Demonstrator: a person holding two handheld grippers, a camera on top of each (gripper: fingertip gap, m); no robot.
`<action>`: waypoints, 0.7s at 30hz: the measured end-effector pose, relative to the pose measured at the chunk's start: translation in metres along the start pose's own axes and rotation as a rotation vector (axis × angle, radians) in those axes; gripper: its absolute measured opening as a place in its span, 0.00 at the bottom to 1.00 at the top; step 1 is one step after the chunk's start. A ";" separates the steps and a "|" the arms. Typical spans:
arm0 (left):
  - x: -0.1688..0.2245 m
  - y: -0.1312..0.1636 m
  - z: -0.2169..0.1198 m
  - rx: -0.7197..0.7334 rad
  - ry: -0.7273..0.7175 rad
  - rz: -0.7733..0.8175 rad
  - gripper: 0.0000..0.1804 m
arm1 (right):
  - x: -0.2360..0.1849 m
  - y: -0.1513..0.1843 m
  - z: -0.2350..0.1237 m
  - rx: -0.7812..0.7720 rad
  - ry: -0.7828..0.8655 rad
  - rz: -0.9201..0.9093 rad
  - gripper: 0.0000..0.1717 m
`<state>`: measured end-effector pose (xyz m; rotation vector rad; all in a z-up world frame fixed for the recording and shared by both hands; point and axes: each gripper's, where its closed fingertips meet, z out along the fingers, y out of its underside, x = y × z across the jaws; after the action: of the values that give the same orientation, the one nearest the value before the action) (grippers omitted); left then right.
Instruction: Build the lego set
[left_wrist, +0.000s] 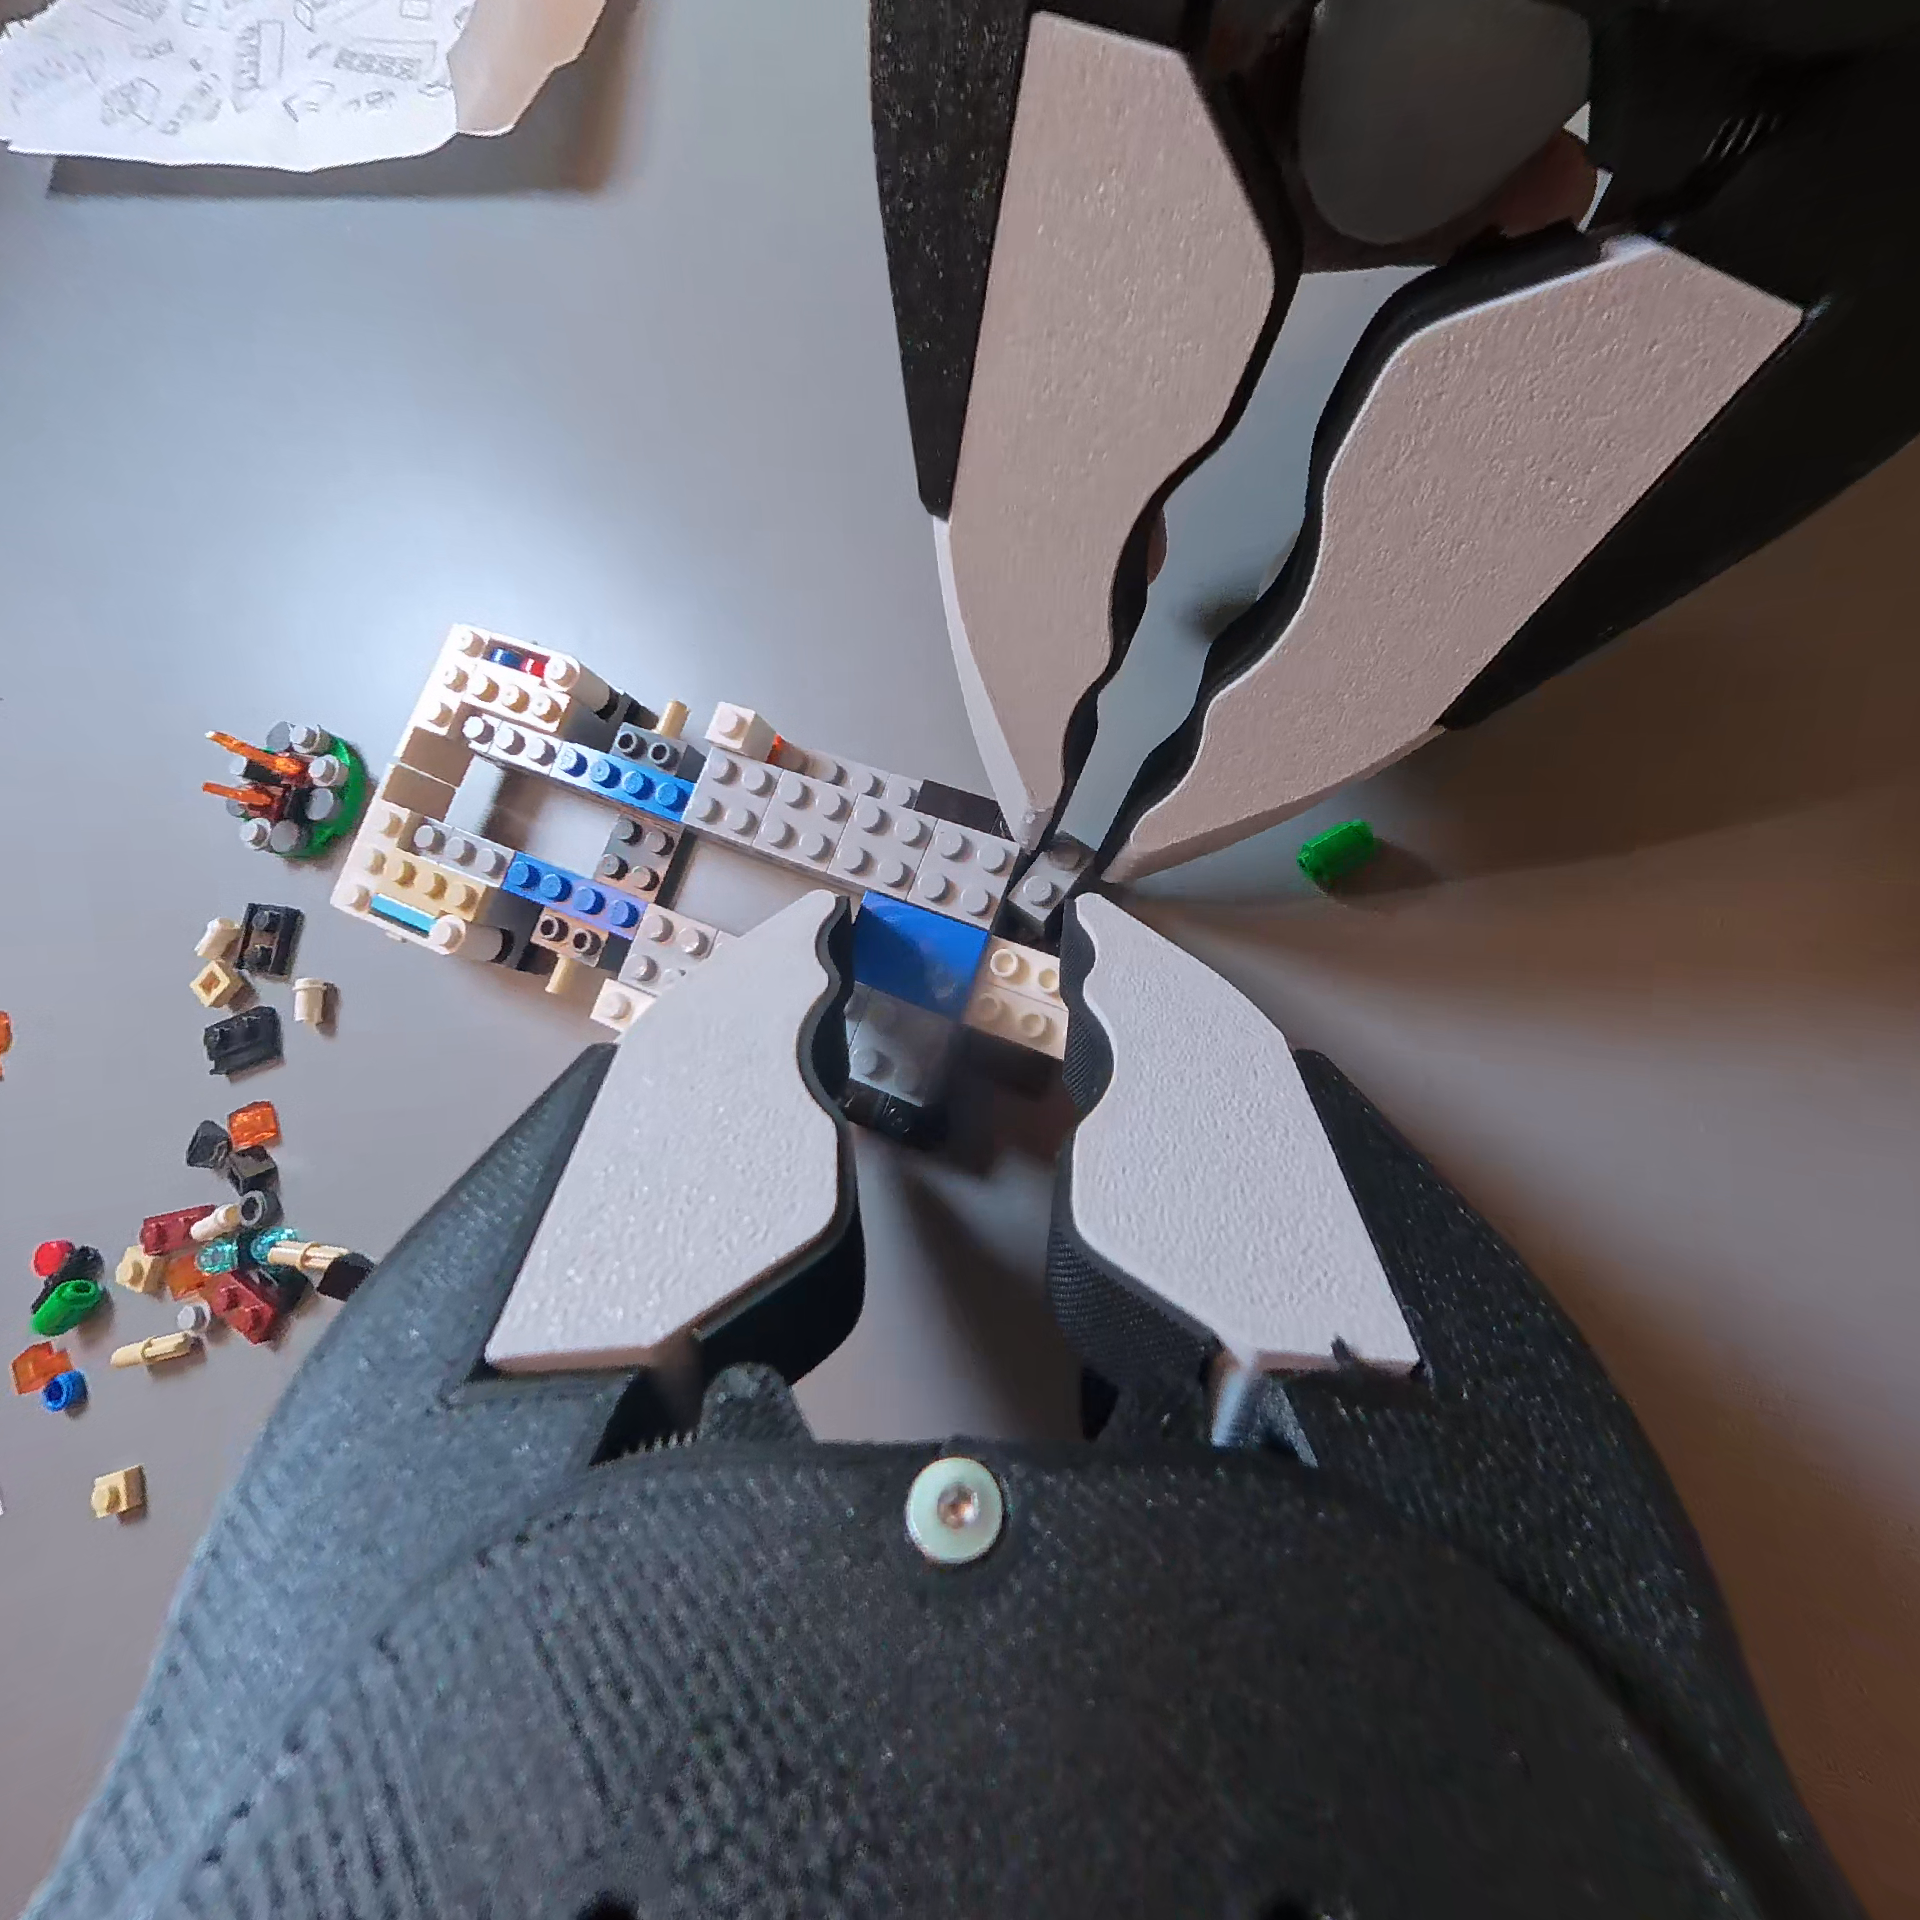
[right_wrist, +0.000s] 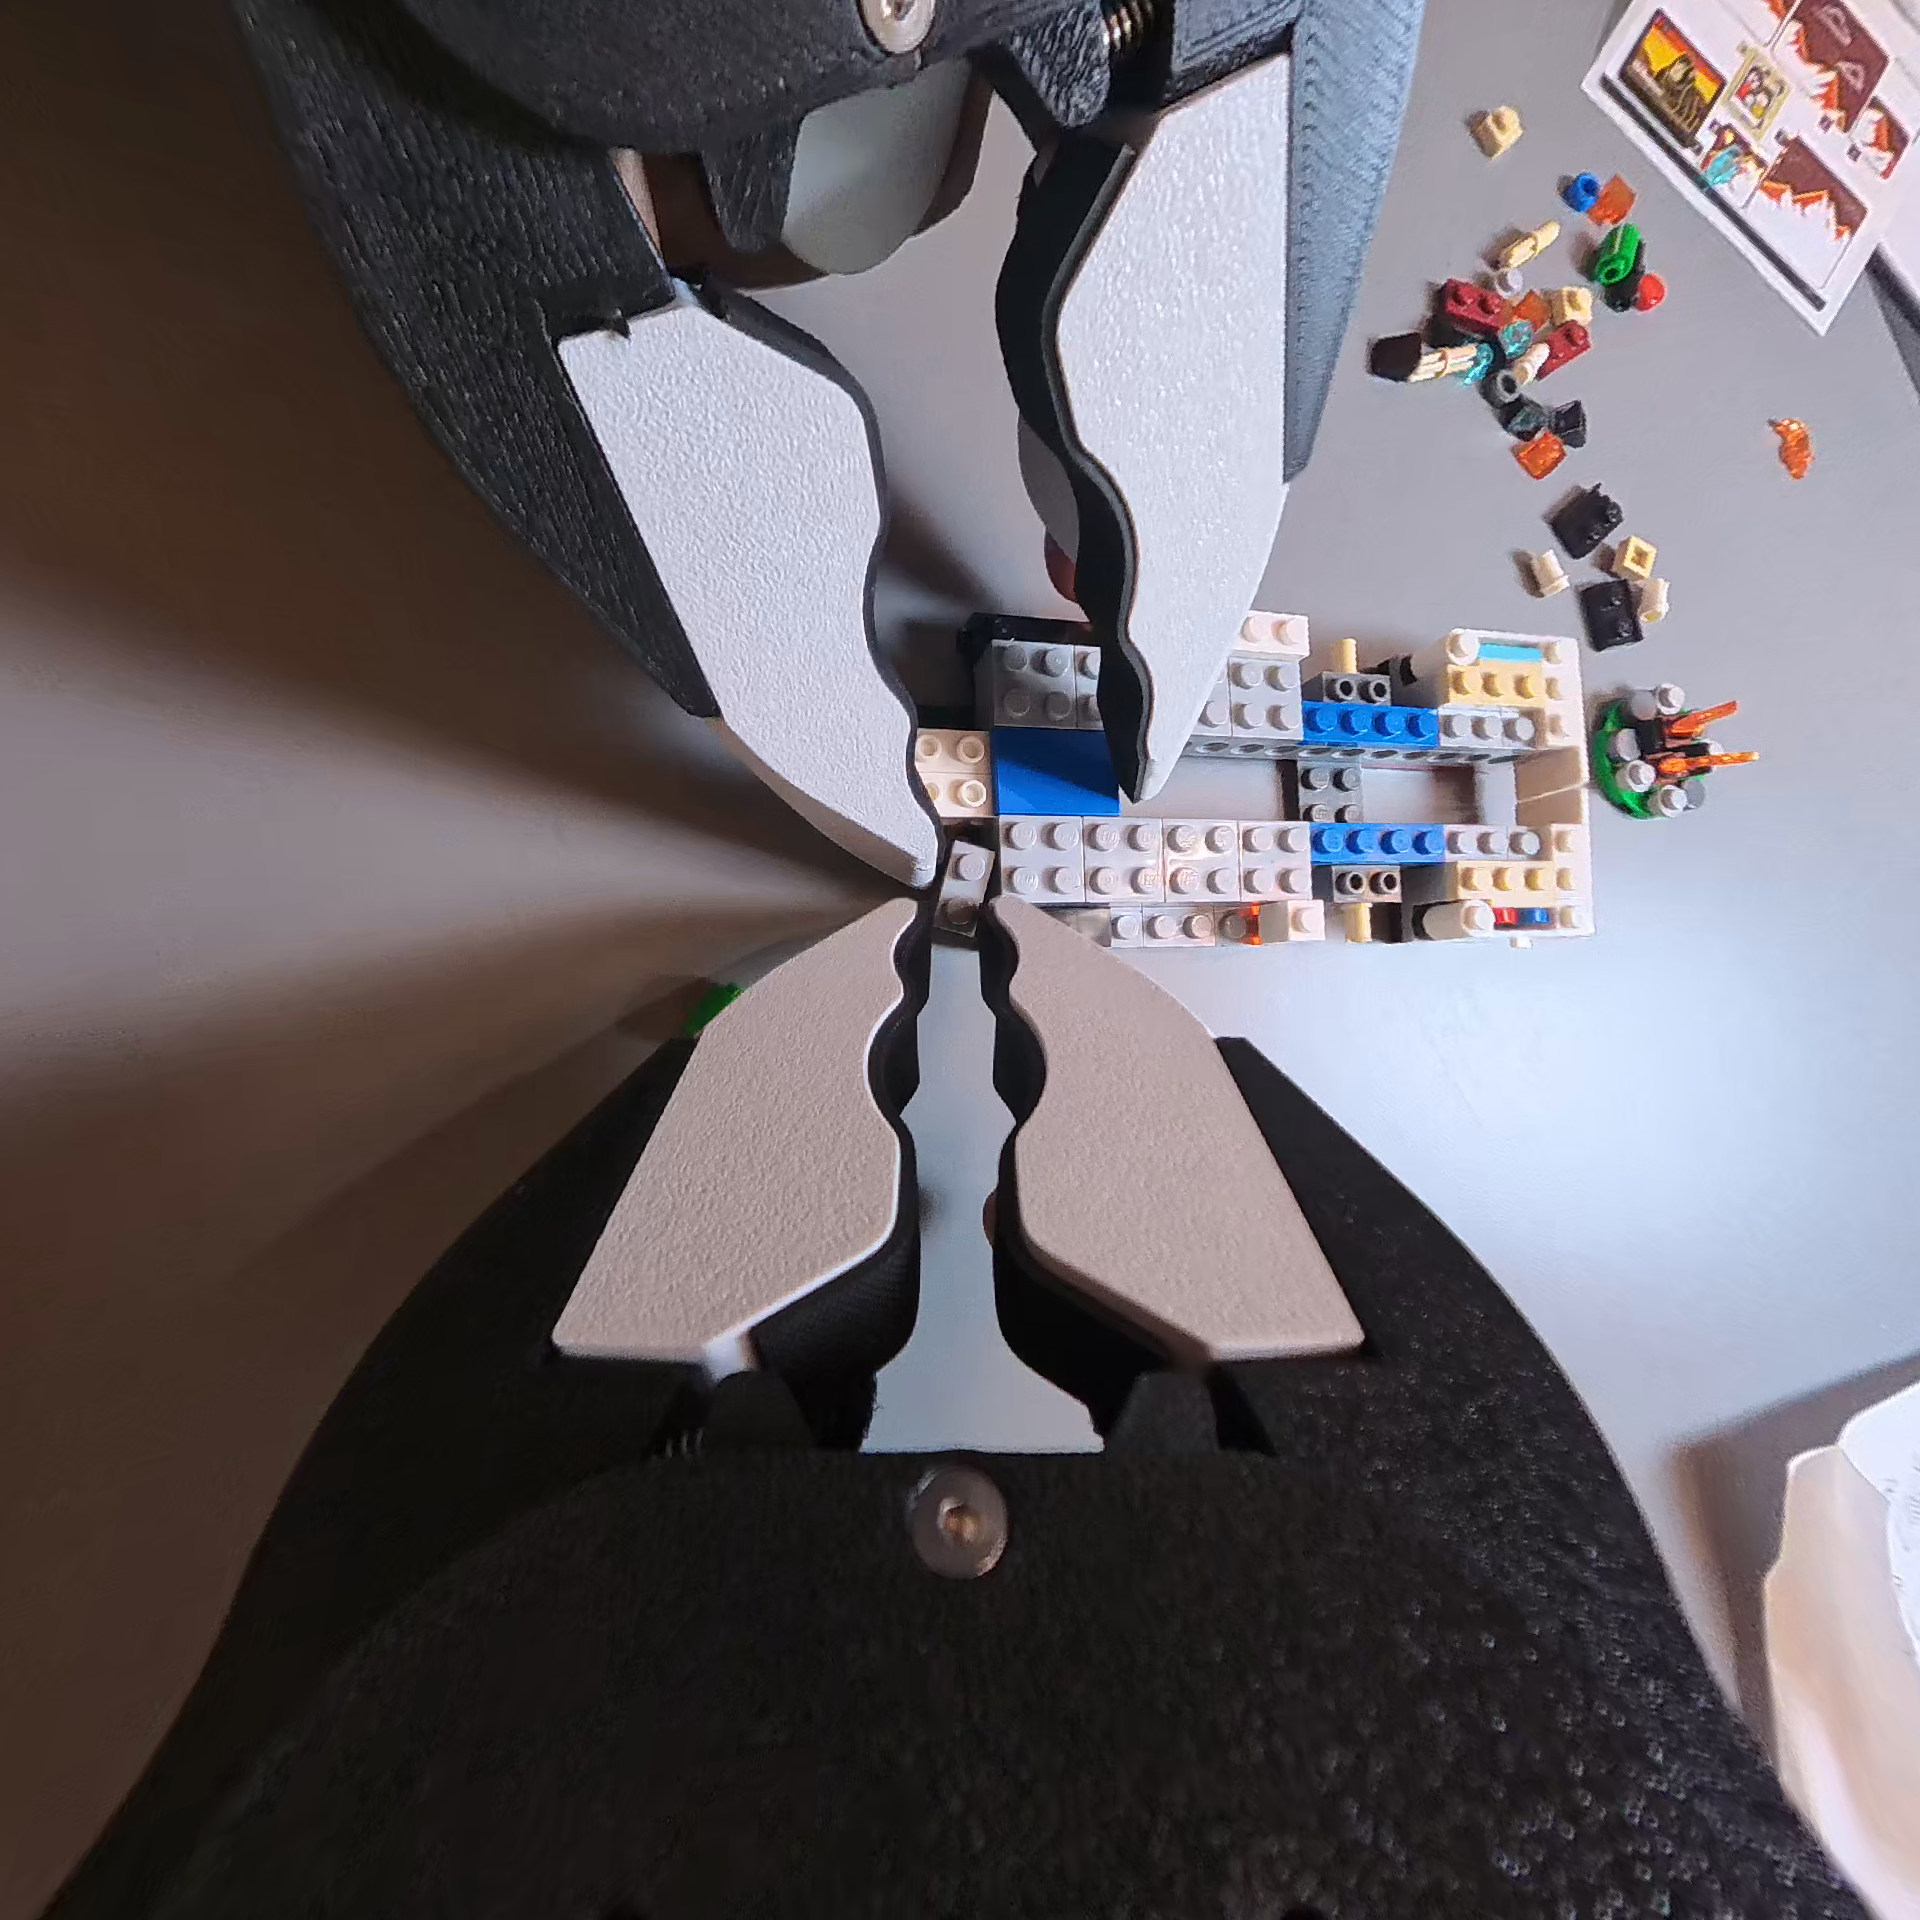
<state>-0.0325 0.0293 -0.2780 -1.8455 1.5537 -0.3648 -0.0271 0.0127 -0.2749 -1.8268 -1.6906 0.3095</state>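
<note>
right wrist view: right gripper (right_wrist: 958, 914) pinches small grey brick (right_wrist: 962, 883); writing unreadable.

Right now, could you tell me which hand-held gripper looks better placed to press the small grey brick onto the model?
Right, probably: the right hand-held gripper is shut on the small grey brick at the model's end. The left hand-held gripper straddles the blue piece.

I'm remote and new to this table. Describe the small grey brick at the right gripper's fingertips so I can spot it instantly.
Find the long brick model lying flat on the grey table. At its end farthest from the round green piece, the right gripper pinches a small grey brick. Unlike the neighbouring square grey plates, it is narrow, two studs long and tilted.
</note>
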 end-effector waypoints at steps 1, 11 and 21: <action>0.000 0.001 0.000 0.001 -0.002 -0.001 0.21 | 0.000 0.000 0.000 0.005 0.001 0.003 0.05; 0.000 0.005 -0.014 0.020 -0.033 0.016 0.23 | -0.004 0.000 0.002 0.013 -0.008 0.019 0.06; -0.003 0.017 -0.032 0.028 -0.049 -0.028 0.22 | -0.014 0.002 0.004 -0.025 -0.072 0.110 0.08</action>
<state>-0.0653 0.0208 -0.2658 -1.8431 1.4838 -0.3502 -0.0293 0.0007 -0.2826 -1.9528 -1.6522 0.4064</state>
